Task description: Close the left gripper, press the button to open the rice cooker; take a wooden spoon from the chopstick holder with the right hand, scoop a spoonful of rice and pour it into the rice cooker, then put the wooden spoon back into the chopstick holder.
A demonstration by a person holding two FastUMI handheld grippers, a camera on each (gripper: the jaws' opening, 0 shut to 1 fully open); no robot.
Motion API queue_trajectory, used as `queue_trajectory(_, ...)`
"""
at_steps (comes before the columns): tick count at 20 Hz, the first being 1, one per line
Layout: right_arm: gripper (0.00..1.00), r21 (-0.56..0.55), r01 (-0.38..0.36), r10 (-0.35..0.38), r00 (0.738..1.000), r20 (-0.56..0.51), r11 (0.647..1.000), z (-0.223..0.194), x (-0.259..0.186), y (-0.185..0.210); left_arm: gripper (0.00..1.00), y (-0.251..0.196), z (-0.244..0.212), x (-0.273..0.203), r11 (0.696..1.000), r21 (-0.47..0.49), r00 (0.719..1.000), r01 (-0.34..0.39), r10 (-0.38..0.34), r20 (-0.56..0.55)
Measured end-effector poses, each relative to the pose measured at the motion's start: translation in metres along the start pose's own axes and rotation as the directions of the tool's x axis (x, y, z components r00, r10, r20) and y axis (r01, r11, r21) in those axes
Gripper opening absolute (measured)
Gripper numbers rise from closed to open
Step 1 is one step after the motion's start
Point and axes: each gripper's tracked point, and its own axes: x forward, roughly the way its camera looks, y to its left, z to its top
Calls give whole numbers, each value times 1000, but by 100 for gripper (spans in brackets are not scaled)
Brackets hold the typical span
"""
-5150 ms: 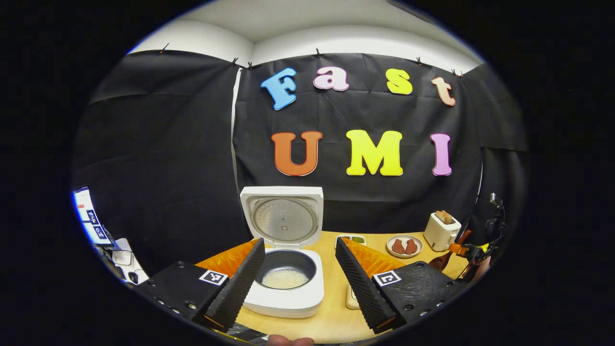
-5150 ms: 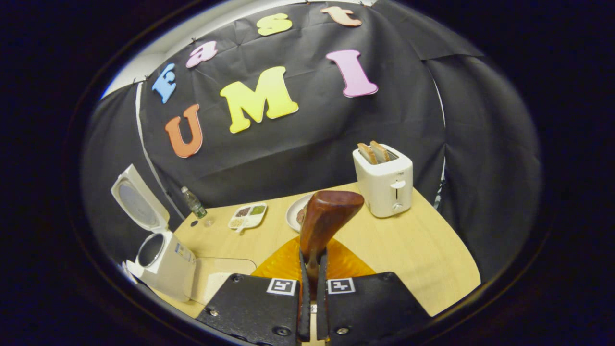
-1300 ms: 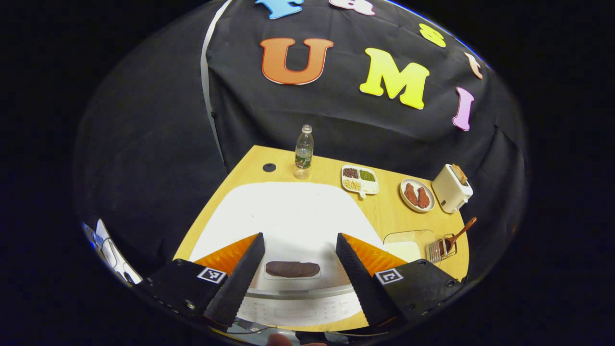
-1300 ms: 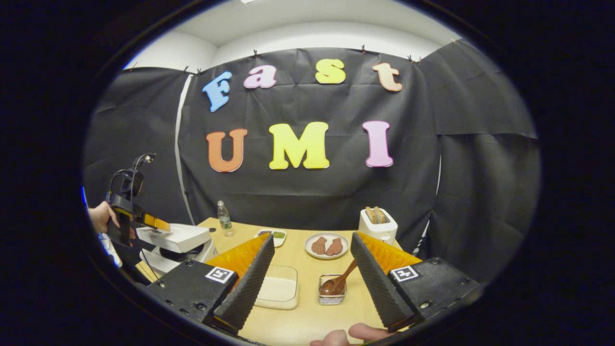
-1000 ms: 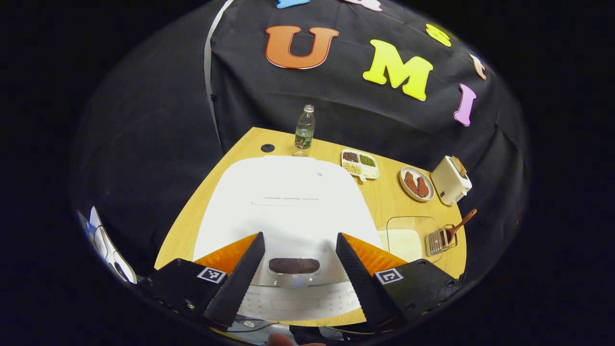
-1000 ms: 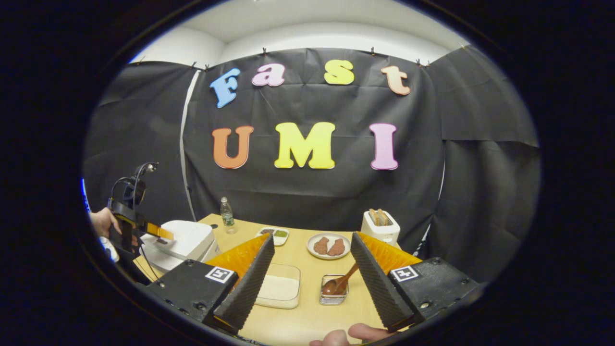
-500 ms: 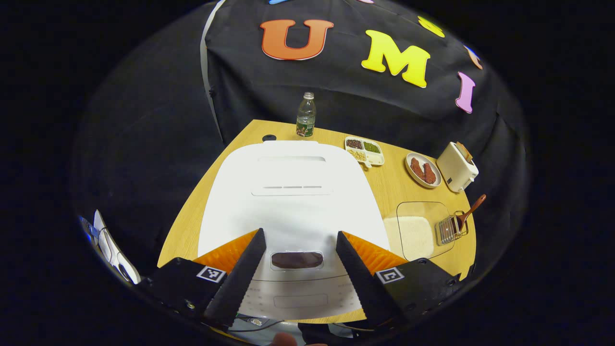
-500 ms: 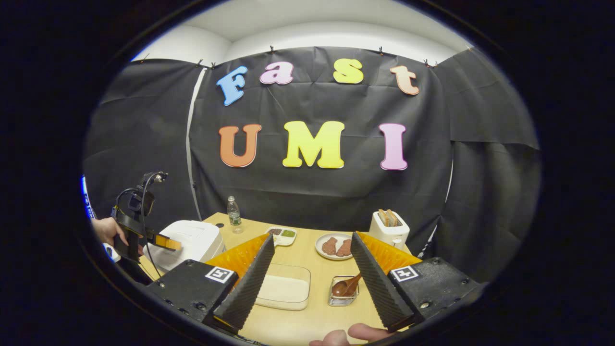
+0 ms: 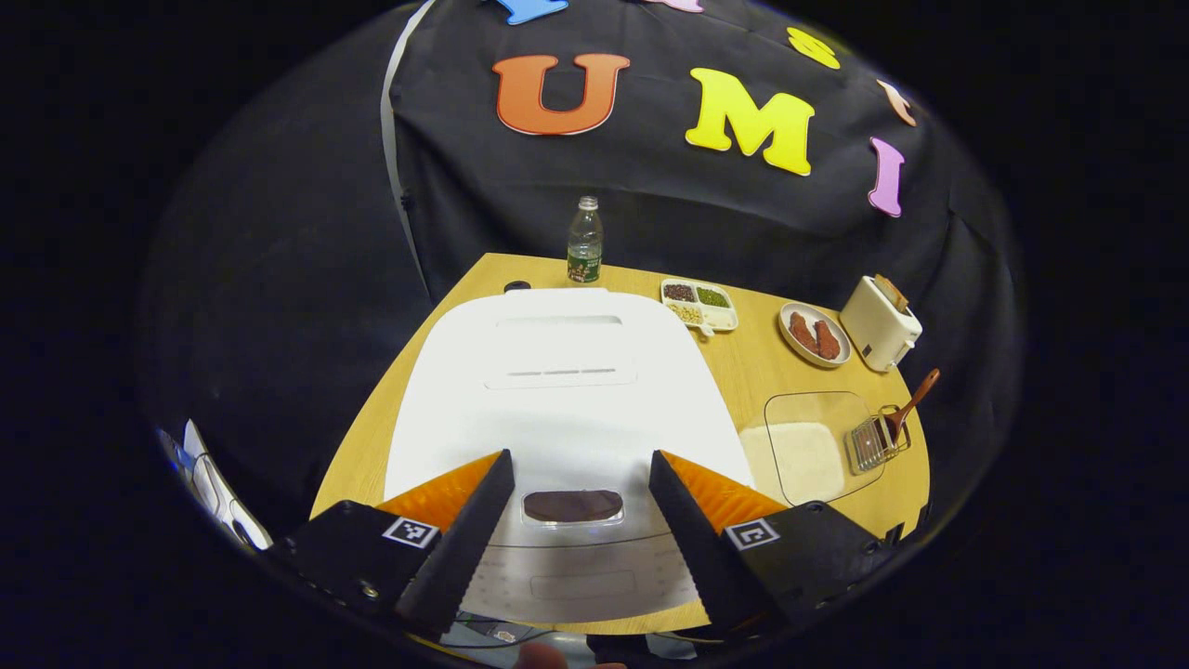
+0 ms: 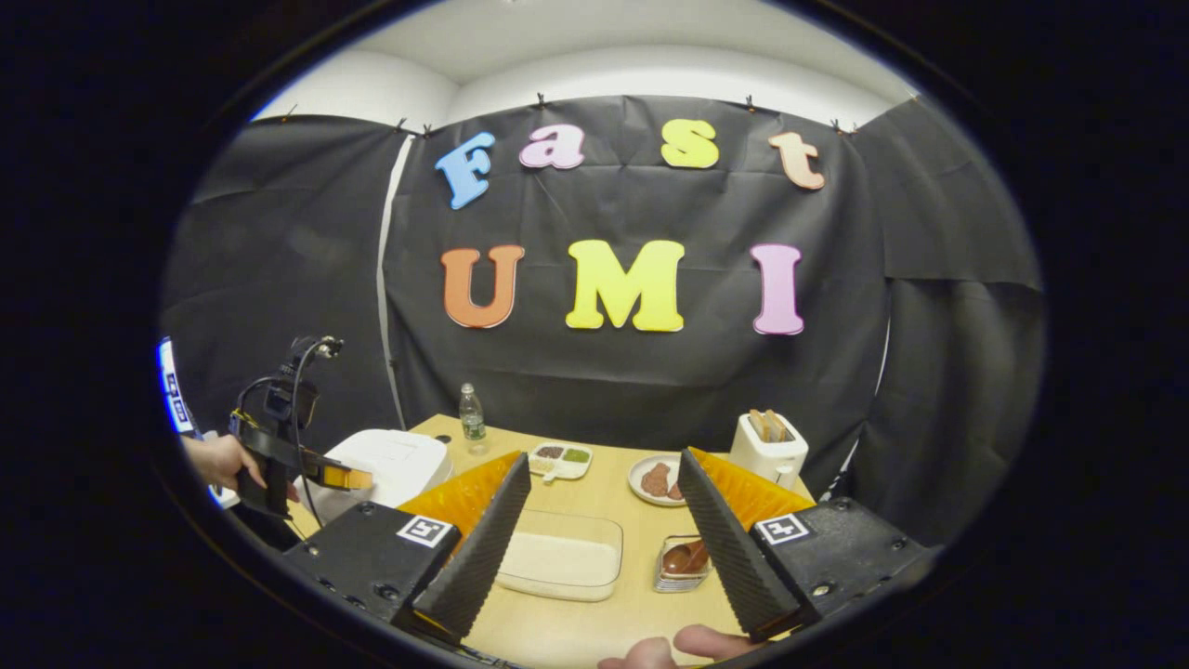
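Observation:
The white rice cooker (image 9: 557,400) stands with its lid down. My left gripper (image 9: 578,462) hovers open just above the lid's front, its fingers either side of the dark button (image 9: 573,505). The wooden spoon (image 9: 915,400) leans in the wire chopstick holder (image 9: 873,444) at the table's right edge. In the right gripper view, my right gripper (image 10: 603,458) is open and holds nothing, back from the holder (image 10: 681,562) and spoon (image 10: 689,556). A hand holds the left gripper (image 10: 346,478) over the cooker (image 10: 395,460).
A clear box of rice (image 9: 803,446) sits between cooker and holder. Along the back stand a water bottle (image 9: 584,242), a divided dish (image 9: 699,305), a plate of meat (image 9: 815,333) and a toaster (image 9: 881,323). A thumb (image 10: 659,650) shows at the bottom edge.
The spoon went from my right gripper into the holder, and that gripper opened. The cooker's lid came down shut. In the last second both grippers drew back slightly.

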Motion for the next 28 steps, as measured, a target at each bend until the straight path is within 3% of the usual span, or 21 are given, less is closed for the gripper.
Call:
queue_trajectory(5,96,2,15,-15,1000,13,1000,3,-7,-1,95,0,37,-19,999,-32,991,5,-1,130)
queue_trajectory(6,100,6,18,-18,1000,20,1000,6,-7,-1,95,-1,52,-33,1000,-25,983,9,-4,185)
queue_trajectory(8,96,29,18,-19,999,28,999,11,-7,2,95,-2,82,-58,1000,-5,956,-1,2,293)
queue_trajectory(9,100,39,27,-28,999,34,999,15,-7,2,95,-4,97,-73,1000,8,938,-4,1,346)
queue_trajectory(10,96,47,31,-34,998,45,998,19,-7,1,95,-9,113,-90,1000,23,916,-3,-6,402)
queue_trajectory(13,100,59,47,-51,996,79,997,35,-11,5,95,-29,149,-145,997,79,826,-7,-38,562)
queue_trajectory(15,96,69,53,-60,993,105,996,46,-17,9,94,-42,162,-181,994,108,769,-1,-68,636)
queue_trajectory(17,96,76,70,-79,989,124,995,56,-25,10,94,-55,163,-207,994,110,734,29,-95,672)
queue_trajectory(18,100,81,82,-92,988,126,993,58,-30,10,95,-63,161,-219,993,104,725,55,-112,679)
queue_trajectory(22,96,97,113,-126,982,142,989,70,-53,12,94,-79,145,-248,987,103,709,120,-157,687)
queue_trajectory(26,100,91,135,-148,978,149,987,73,-75,20,95,-82,121,-271,990,127,696,69,-139,705)
queue_trajectory(28,96,87,142,-154,976,151,986,71,-86,25,94,-86,108,-276,989,139,701,41,-128,702)
